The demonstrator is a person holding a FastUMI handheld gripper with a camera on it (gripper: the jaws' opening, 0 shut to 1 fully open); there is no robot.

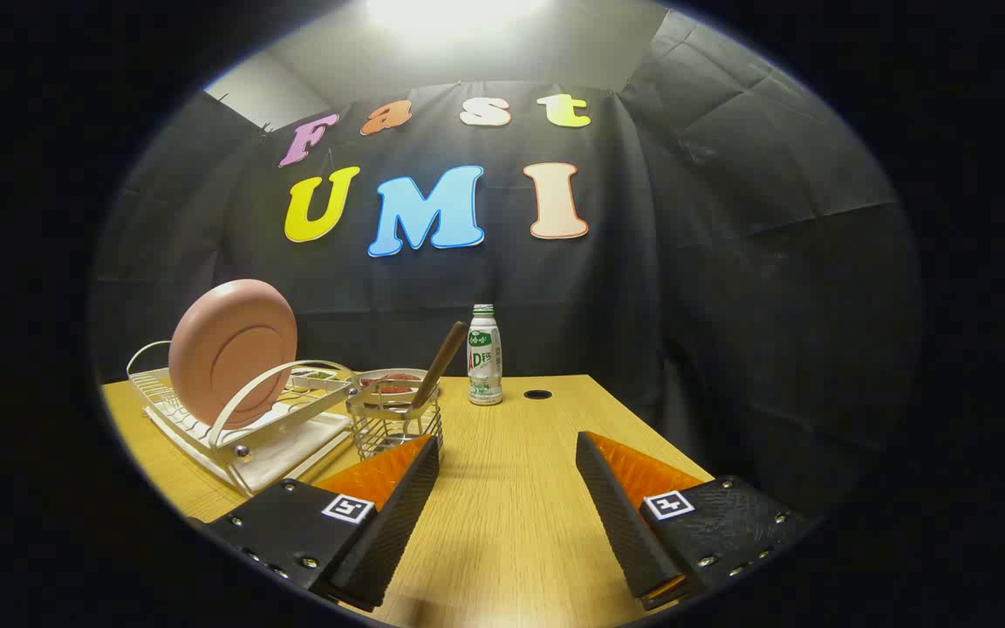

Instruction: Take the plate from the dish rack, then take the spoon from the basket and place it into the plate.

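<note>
spoon [440,365] handle tilts up-right; tongs [508,449] spread, empty.

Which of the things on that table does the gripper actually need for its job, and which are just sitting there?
Needed:
- plate, upright in the dish rack
- spoon, leaning in the wire basket
- gripper, fingers open, nothing between them

Just sitting there:
- bottle, beyond the fingers
- small dark hole in the table beside the bottle
</note>
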